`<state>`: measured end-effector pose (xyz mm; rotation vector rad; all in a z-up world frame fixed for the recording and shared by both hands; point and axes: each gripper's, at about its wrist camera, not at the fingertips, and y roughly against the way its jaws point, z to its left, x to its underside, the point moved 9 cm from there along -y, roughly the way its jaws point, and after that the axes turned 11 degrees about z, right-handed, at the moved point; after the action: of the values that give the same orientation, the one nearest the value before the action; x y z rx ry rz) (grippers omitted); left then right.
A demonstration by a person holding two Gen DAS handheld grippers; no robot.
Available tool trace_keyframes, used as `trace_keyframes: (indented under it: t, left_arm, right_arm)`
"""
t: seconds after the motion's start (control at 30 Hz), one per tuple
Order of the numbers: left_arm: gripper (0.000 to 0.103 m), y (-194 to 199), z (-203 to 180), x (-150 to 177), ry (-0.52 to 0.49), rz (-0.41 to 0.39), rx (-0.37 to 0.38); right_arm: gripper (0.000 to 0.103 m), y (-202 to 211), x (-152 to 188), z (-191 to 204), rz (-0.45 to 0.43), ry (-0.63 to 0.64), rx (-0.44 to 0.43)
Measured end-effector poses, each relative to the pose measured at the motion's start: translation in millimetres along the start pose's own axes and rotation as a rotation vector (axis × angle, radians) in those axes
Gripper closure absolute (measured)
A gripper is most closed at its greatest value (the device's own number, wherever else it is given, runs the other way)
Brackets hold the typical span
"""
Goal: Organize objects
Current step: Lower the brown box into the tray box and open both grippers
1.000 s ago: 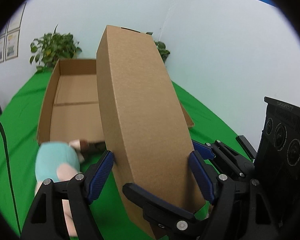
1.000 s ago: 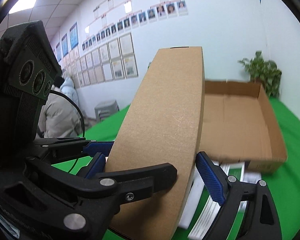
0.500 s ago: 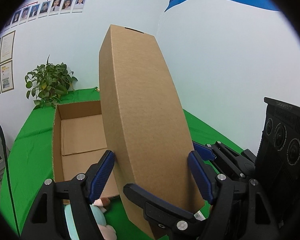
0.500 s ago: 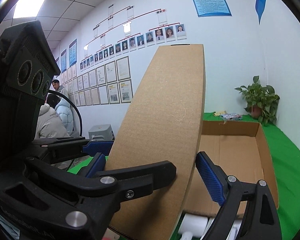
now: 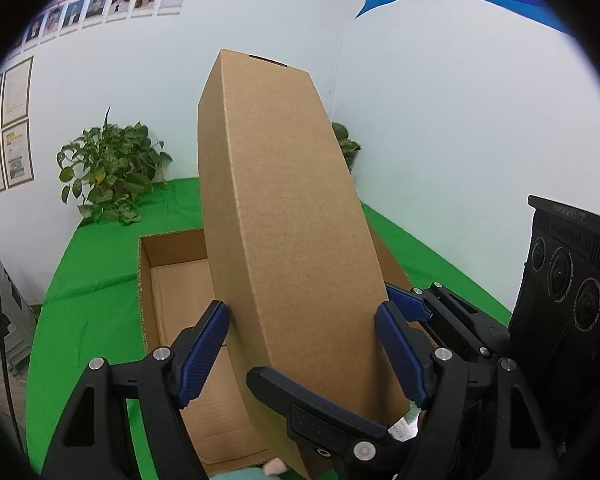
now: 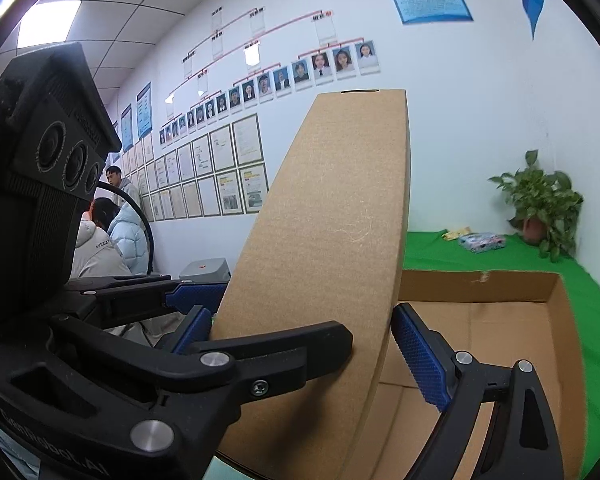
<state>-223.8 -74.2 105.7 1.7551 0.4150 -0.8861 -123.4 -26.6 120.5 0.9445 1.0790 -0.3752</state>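
While raised above the open carton [image 5: 172, 304], long cardboard box [image 5: 284, 216] is pinched by left tongs [image 5: 300, 356] and right tongs [image 6: 300, 344].

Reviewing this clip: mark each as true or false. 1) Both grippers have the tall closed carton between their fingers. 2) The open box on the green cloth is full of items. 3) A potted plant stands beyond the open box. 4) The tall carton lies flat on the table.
1) True: the left gripper and right gripper both straddle the tall carton.
2) False: the visible floor of the open box is bare cardboard.
3) True: the potted plant stands on the green cloth near the wall.
4) False: it stands upright, slightly tilted.
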Motion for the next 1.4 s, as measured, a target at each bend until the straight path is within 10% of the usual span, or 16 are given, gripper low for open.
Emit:
trace_keyframes:
  t: [0.73,1.4]
  left_arm:
    - [0.030,-124,117,94,0.252,0.324,0.044]
    - [0.049,-99,119,110,0.290,0.328,0.001]
  right_arm:
    - [0.013,-269,70,-18,0.344,-0.217,-0.103]
    - [0.011,-339,79,-22,0.439,-0.252,-0.140]
